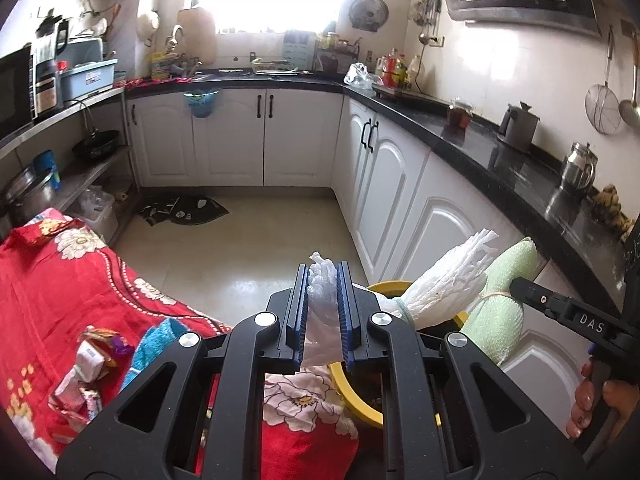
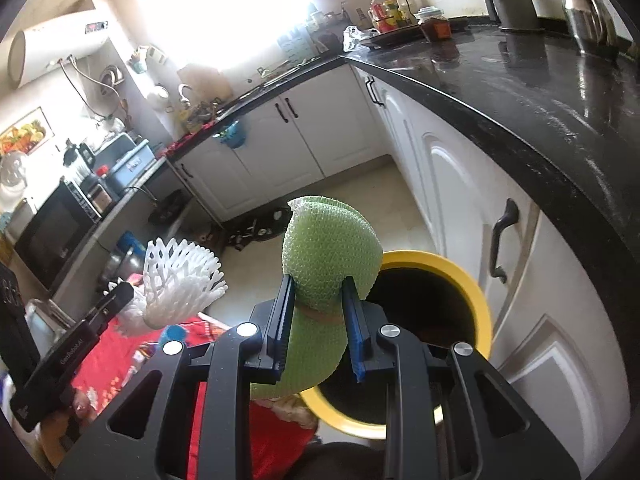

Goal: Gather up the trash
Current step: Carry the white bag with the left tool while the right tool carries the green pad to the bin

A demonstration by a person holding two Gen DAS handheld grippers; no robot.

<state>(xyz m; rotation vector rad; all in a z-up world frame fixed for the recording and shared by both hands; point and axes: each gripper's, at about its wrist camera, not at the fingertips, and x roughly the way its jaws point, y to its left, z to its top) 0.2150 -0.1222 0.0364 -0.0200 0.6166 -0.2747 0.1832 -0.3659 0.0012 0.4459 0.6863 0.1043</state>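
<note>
Both pieces of trash hang just above the yellow bin (image 2: pixel 478 292), which stands on the floor beside the white cabinets. The left gripper (image 1: pixel 323 304) has its fingers pressed tight on thin clear plastic tied to the white foam net (image 1: pixel 444 284). The right gripper (image 2: pixel 318 320) pinches the green foam roll (image 2: pixel 328 256). To finish well, carry each bundle fully over the dark opening, not the rim, then spread the fingers one at a time so nothing lands on the red floral cloth (image 1: pixel 80 280) to the left.

Open mouth of the yellow bin (image 2: pixel 472 280) free from above, white cabinet doors (image 2: pixel 532 280) close on its right, red flowered cloth (image 1: pixel 80 288) with wrappers (image 1: pixel 90 364) crowding its left, bare floor (image 1: pixel 248 240) beyond
</note>
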